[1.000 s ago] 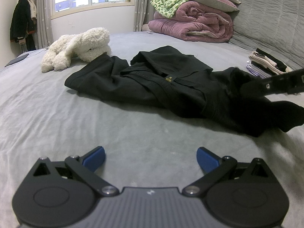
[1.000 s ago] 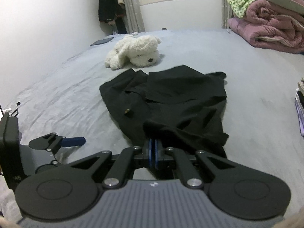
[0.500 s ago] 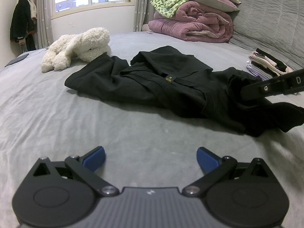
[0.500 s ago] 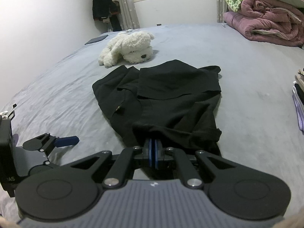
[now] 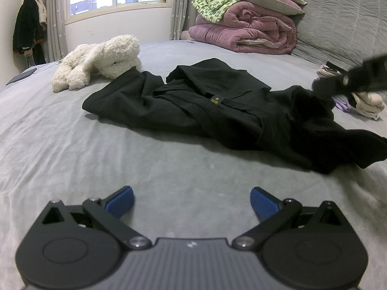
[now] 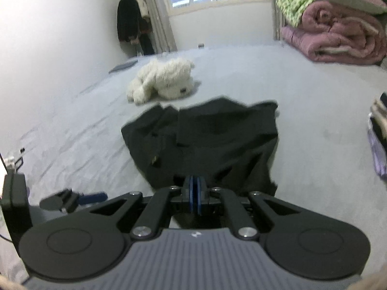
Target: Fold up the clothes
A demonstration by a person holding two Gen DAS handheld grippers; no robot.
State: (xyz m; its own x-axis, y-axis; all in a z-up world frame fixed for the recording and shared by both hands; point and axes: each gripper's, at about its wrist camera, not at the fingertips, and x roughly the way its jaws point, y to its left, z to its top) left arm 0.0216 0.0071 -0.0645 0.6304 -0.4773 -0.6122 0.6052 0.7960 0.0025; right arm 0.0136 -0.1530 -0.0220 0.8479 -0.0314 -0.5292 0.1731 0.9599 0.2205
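1. The wide grey bedspread [image 5: 72, 145] carries everything; the crumpled black cotton garment [image 5: 217, 106] lies across its middle, just beside a white plush toy dog [image 5: 101, 60].
2. The right gripper [image 6: 194, 193] has its blue pads pressed together on the garment's near edge, lifting it off the bed.
3. The left gripper [image 5: 191, 201] hangs with fingers spread wide and nothing between them, well short of the garment's front hem.
4. Risk, as I judge it: a one-corner pinch may let the fabric bunch or slip out, and dragging could shove the cloth into the toy or the small stack of folded clothes [image 5: 362, 99].
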